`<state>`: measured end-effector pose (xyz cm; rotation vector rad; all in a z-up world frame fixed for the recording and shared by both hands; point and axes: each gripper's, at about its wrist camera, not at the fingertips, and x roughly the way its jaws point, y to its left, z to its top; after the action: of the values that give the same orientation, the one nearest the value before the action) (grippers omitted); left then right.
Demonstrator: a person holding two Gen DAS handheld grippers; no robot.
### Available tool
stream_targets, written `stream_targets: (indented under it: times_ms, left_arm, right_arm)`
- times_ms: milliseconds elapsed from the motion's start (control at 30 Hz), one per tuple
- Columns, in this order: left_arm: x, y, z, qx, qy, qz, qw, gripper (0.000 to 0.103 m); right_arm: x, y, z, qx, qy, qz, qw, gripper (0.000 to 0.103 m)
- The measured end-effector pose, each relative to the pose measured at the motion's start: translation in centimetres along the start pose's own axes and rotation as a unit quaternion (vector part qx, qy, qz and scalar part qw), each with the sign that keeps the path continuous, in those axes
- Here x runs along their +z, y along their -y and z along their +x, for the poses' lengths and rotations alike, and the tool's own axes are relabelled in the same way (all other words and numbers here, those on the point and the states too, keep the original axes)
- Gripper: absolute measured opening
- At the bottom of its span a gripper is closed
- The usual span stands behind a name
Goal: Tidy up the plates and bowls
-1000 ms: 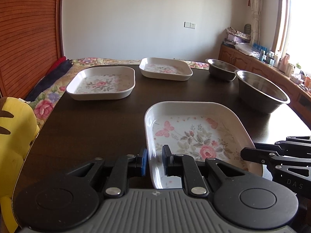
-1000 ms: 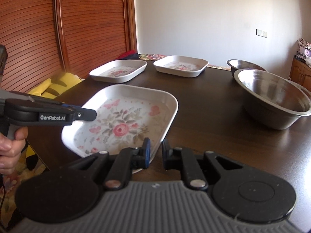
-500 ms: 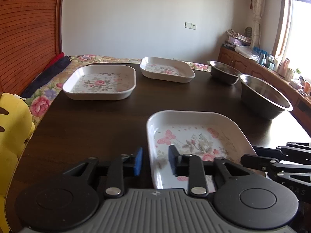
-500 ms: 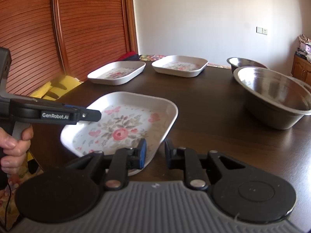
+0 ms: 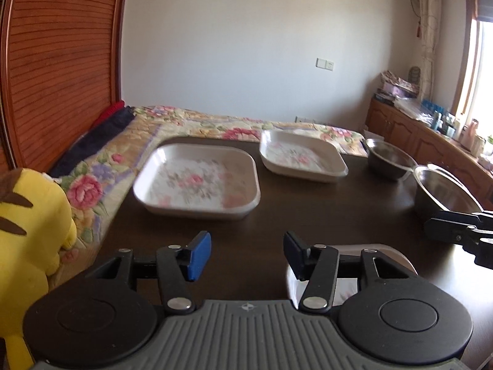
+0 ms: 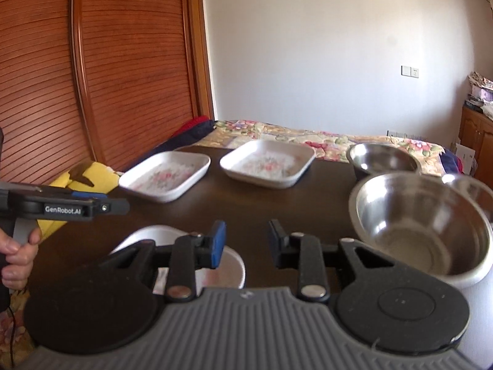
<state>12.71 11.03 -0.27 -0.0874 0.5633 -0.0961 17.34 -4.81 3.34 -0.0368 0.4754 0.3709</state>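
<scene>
Three floral plates and two steel bowls sat on the dark bench as I held both claws above its near edge. My left claw [image 5: 246, 254] stood wide open and empty, touching nothing; my right claw [image 6: 246, 243] was just as wide and just as empty. The near plate [image 5: 397, 256] lay low under both, mostly hidden behind the left claw's right finger, and neither claw had hold of it.

Straight ahead of the left claw, toward the far left, lay the left far plate [image 5: 197, 182], its long side running across my line of reach, near rim facing me. The right far plate [image 5: 302, 160] sat just beside it, farther back and to the right. The left claw looked the nearer of my two to both. The large bowl [image 6: 422, 228] rested at the right, close beside my right claw, with the small bowl [image 6: 382, 158] behind it. I judged the stacking not yet done: plates lay apart, bowls un-nested. A yellow plush toy [image 5: 27, 231] sat off the bench's left edge.
</scene>
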Motion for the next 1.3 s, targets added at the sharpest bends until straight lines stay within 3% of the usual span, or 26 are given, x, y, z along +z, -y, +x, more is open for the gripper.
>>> stream_targets:
  times_ms: [367,1067,1300]
  left_arm:
    - [3.9,-2.2,3.0,0.011,0.021,0.013,0.9996,0.064]
    - [5.5,-8.3,4.5,0.037,0.047,0.019,0.9980,0.072]
    - [5.6,-9.5,5.4,0.034,0.039,0.023,0.9984,0.071]
  right_arm:
    - [3.4,-1.5,3.9,0.024,0.002,-0.025,0.999,0.032]
    - [6.6,-7.0,9.2,0.045,-0.020,-0.074,0.996,0.034]
    - [6.9,-7.7,11.1,0.053,-0.039,-0.076,0.995,0.045]
